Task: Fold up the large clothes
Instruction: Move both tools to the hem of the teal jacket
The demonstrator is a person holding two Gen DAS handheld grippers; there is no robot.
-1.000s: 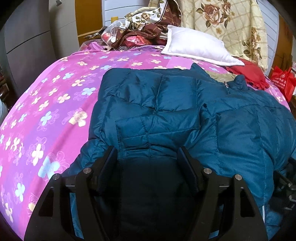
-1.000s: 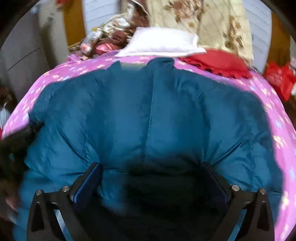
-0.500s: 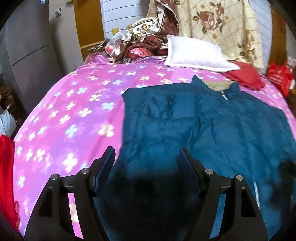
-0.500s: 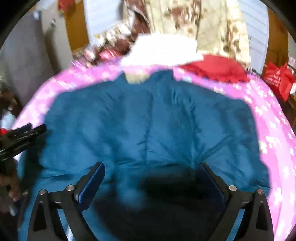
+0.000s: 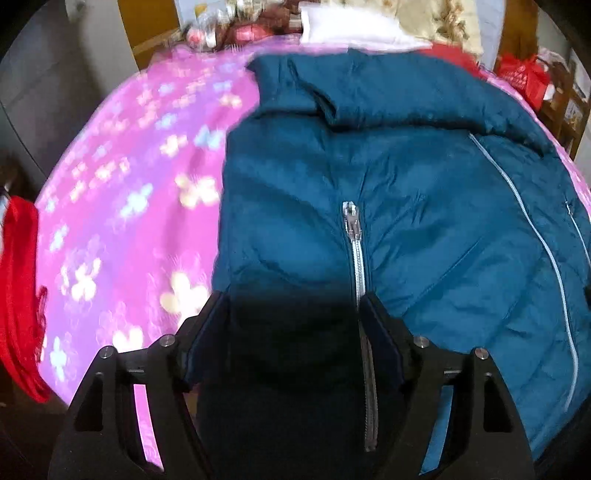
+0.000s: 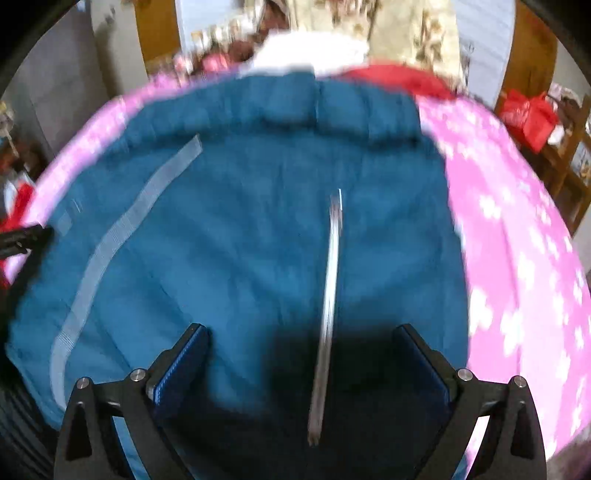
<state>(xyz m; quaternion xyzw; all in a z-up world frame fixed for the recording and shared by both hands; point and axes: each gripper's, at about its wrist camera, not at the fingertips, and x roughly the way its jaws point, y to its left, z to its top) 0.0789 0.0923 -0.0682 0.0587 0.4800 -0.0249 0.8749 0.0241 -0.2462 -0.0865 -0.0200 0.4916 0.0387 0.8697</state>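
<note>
The teal padded jacket (image 5: 424, 206) lies spread on the bed, over the pink flowered bedspread (image 5: 122, 206), its silver zipper (image 5: 356, 254) running toward the left claw (image 5: 291, 321). That claw's jaws are opening, with jacket fabric between them but unpinched. The right claw (image 6: 301, 349) stands apart over the jacket too. Beyond the jacket's collar sits a white pillow (image 6: 306, 55).

Jacket (image 5: 406, 206) on bedspread (image 5: 129, 206); pillow (image 5: 351, 31) behind jacket.
</note>
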